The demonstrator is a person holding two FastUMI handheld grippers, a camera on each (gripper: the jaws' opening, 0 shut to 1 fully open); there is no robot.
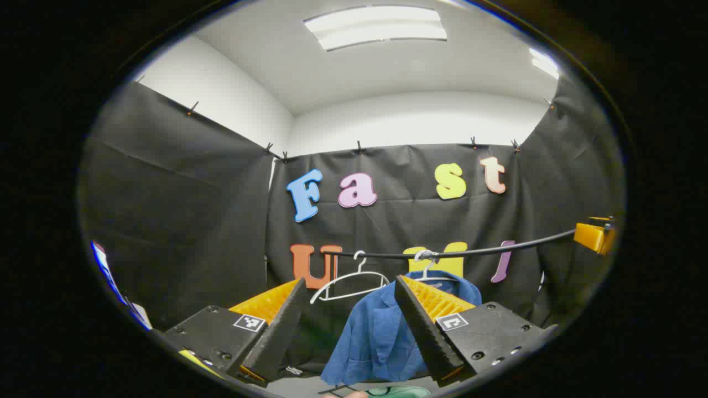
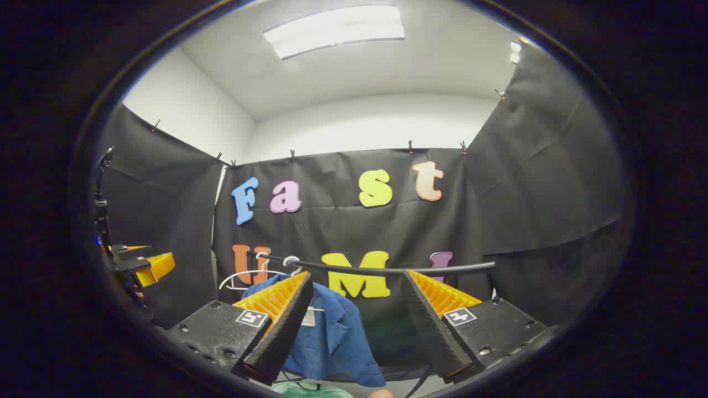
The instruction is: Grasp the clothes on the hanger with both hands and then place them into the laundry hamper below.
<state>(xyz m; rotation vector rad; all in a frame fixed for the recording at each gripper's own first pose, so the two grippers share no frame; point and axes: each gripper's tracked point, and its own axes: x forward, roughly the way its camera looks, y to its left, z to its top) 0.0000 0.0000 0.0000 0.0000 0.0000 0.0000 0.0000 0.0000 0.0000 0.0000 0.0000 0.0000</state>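
Observation:
A blue jacket (image 1: 381,337) hangs on a white hanger (image 1: 427,271) from a black rail (image 1: 487,250) in front of the booth's back wall. My left gripper (image 1: 349,281) is open and short of the jacket, touching nothing. In the left gripper view the right gripper (image 1: 594,235) shows at the far right, level with the rail. In the right gripper view the blue jacket (image 2: 332,337) hangs partly behind the left finger of my open right gripper (image 2: 357,273). The left gripper (image 2: 145,265) shows far off at the left. A green hamper rim (image 2: 310,389) peeks in below the jacket.
An empty white hanger (image 1: 348,283) hangs on the rail to the left of the jacket; the same empty hanger (image 2: 238,279) appears in the right gripper view. The rail (image 2: 387,270) runs across at fingertip height. The green hamper (image 1: 401,391) lies low, under the jacket.

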